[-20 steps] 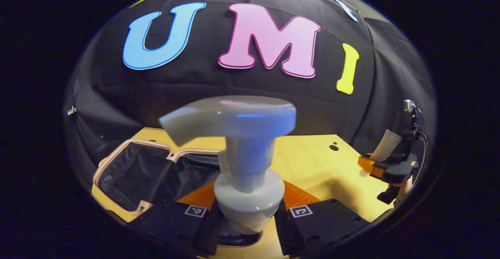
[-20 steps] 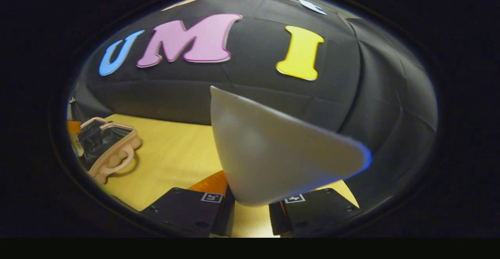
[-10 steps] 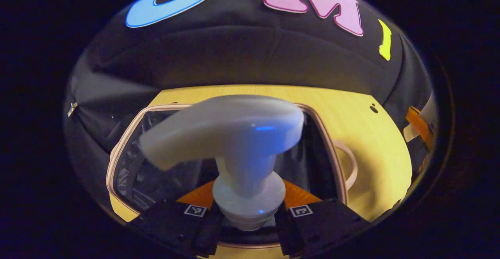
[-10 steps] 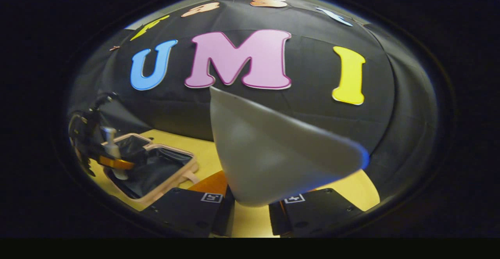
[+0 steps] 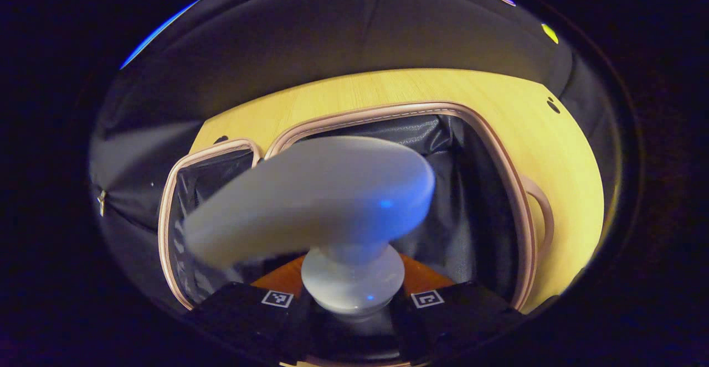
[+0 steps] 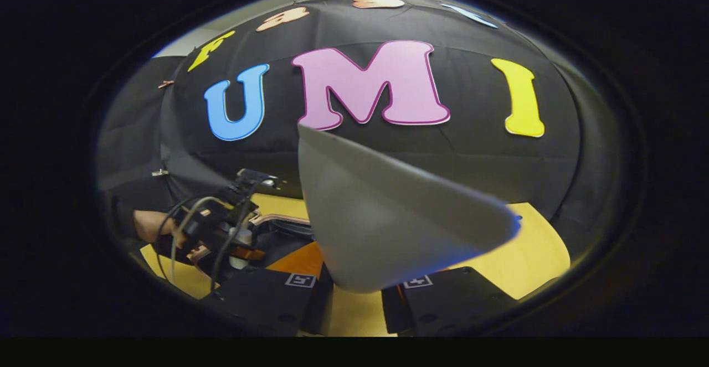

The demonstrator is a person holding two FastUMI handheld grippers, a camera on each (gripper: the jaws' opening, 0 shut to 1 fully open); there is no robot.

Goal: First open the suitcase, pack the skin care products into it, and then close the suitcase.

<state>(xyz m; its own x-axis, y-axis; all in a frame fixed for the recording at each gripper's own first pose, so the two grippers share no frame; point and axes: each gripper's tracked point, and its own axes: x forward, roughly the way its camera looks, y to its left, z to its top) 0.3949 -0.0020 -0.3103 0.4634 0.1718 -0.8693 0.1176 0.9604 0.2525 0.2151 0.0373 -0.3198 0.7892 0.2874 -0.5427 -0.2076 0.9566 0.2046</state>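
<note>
In the left gripper view my left gripper (image 5: 352,309) is shut on a white pump bottle (image 5: 327,201), whose pump head looms large in front. Right beneath it lies the open suitcase (image 5: 498,168), pink-rimmed with a dark lining, both halves spread on the wooden table (image 5: 559,151). In the right gripper view my right gripper (image 6: 357,295) is shut on a white squeeze tube (image 6: 388,223) that points up and to the right. To its left a hand holds the left gripper (image 6: 232,239) over the suitcase (image 6: 279,220).
The suitcase handle (image 5: 545,217) sticks out on its right side. A bare strip of table (image 6: 540,251) lies to the right of the tube. The black cloth wall closes off the back of the table.
My left gripper has tipped down and come closer over the open suitcase with the pump bottle. My right gripper has swung left toward the suitcase, still holding the tube.
</note>
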